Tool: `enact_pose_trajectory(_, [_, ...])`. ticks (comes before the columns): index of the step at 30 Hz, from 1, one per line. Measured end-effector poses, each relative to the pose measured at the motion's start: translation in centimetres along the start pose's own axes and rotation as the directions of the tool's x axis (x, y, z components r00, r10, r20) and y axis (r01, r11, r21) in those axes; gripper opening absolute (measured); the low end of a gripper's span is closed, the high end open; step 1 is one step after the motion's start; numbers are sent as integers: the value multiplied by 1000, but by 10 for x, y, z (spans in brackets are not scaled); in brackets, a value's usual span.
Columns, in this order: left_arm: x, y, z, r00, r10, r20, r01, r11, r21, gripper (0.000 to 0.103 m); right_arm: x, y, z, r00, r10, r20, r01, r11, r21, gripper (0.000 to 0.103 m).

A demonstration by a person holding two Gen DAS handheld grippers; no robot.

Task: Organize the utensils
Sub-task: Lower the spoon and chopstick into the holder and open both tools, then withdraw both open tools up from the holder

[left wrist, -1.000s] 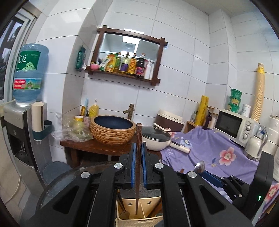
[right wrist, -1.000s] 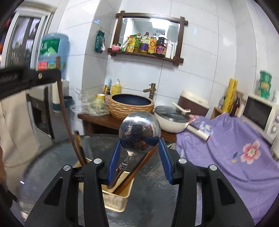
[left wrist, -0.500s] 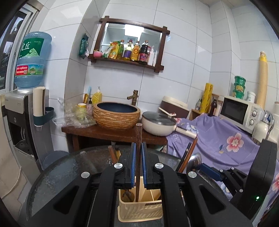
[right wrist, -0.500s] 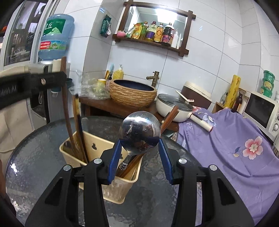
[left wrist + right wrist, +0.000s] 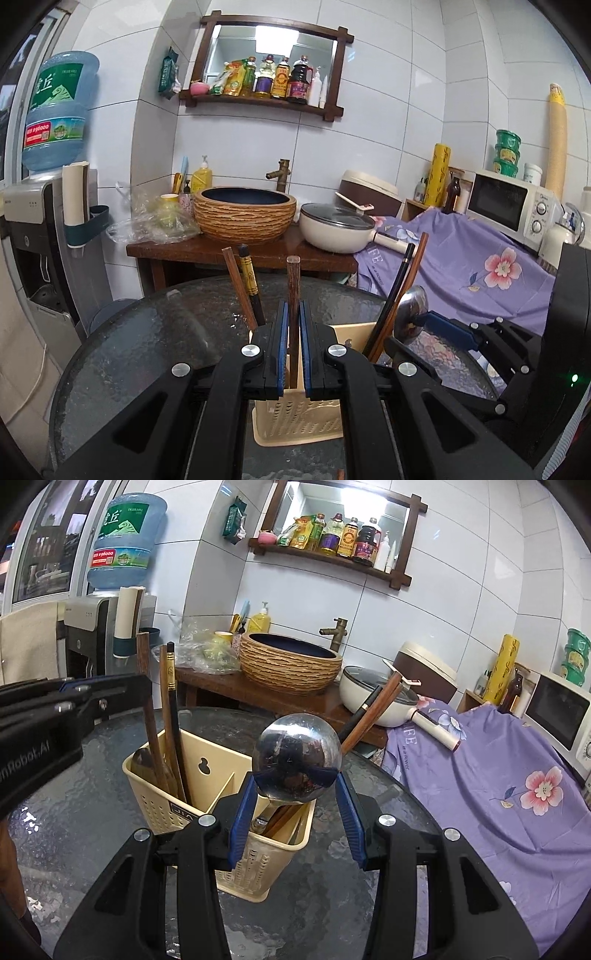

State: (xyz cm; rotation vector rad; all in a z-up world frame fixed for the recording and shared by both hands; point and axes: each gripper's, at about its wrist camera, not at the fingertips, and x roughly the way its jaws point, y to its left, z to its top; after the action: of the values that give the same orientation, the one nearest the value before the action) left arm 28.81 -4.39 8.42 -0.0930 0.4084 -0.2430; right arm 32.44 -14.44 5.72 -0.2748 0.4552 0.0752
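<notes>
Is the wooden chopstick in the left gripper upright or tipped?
Upright: the wooden chopstick stands vertically between the shut left gripper, reaching down into the caddy.

Lower ends of the chopsticks (image 5: 170, 716) vanish inside the cream utensil holder (image 5: 177, 805). The ladle (image 5: 297, 757) handle is masked by its bowl and the right claw (image 5: 295, 805). Bottle labels on the shelf (image 5: 332, 559), upper centre, are too small to read.

A round bench (image 5: 332, 886) of dark, textured glass carries one cream plastic utensil basket (image 5: 177, 812), perforated and split by a divider into compartments. Purple floral cloth (image 5: 498, 782) lies beside its far edge.
</notes>
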Motion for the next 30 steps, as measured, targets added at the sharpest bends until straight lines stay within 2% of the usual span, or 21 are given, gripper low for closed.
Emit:
enact_pose_trajectory(5, [2,1,-2,1000,-7,-12,7,1000,-10,6,3,0,-1,1000,10,-2,-10,1000,-1,46])
enact_pose_trajectory(7, [-1,3,-1,1000,-10,-4,10,1000,-16,6,1,-1,-2,1000,4,10,-4,1000,-2,60])
enact_pose_trajectory(11, [-7,5,0,1000,-16,8,16,999,-33,7,-8,-1,-4,999,6,39,-5,1000,-2,63])
enact_pose_trajectory(13, [-12,6,1,1000,-22,15,23,999,-43,12,-13,-2,-5,998,5,55,-6,1000,4,63])
enact_pose_trajectory(15, [-23,8,0,999,-21,38,23,998,-56,27,-22,-3,-8,997,2,78,-3,1000,10,63])
enact_pose_trajectory(16, [-29,9,-1,999,-21,49,24,998,-62,31,-26,-3,-9,996,2,85,-3,1000,13,63])
enact_pose_trajectory(18, [-39,10,-4,998,-19,59,23,997,-68,45,-38,-3,-15,996,5,91,-7,1000,25,63])
enact_pose_trajectory(21, [-55,12,-15,999,3,47,0,998,-62,61,-51,-2,-23,997,23,78,-26,999,42,63])
enact_pose_trajectory(23, [-60,13,-26,1000,2,18,-1,999,-51,65,-59,1,-34,998,57,37,-59,996,62,63])
enact_pose_trajectory(26, [-63,13,-49,998,11,-66,-12,1000,-19,68,-60,10,-53,993,109,-49,-106,993,60,63])
enact_pose_trajectory(30, [-64,15,-82,985,17,-171,-14,1000,24,68,-50,27,-83,973,143,-180,-137,989,49,62])
